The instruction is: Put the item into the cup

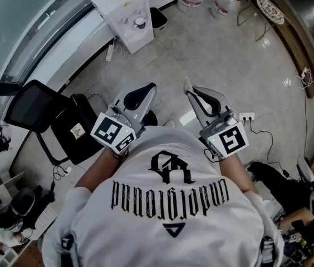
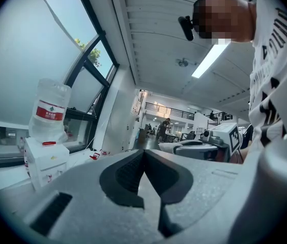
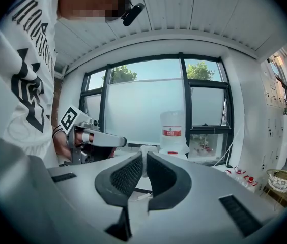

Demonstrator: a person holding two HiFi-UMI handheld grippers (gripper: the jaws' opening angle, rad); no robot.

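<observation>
White scrap-like item sits pinched at the tip of the right claw, at approx. 12 o'clock from the person's torso in the head view. Exact nature can't be made out: thin and pale, poss. paper or film.

Handling (judgement):
- Very light; weight is no concern.
- Looks thin, prob. limp rather than stiff, so it is liable to fold or crumple under the pads.
- Low breakage risk. Main risks are slipping out of a shallow pinch or clinging to a pad on release.
- Present hold is at the pad tips, with a bit of the item showing above them. That suits a drop into a cup, provided the grip is not slackened early.

Claw state:
- Right claw: jaws nearly together, gripping the item.
- Left claw: jaws closed pad to pad, nothing between them.

Pose:
- Both claws are held out in front of the waist, side by side but apart, pointing to approx. 12 o'clock in the head view.
- Left runs about level; right is tipped slightly down.
- Person stands over open floor.

No cup and no counter appear in any view. Water dispenser stands by the window.
</observation>
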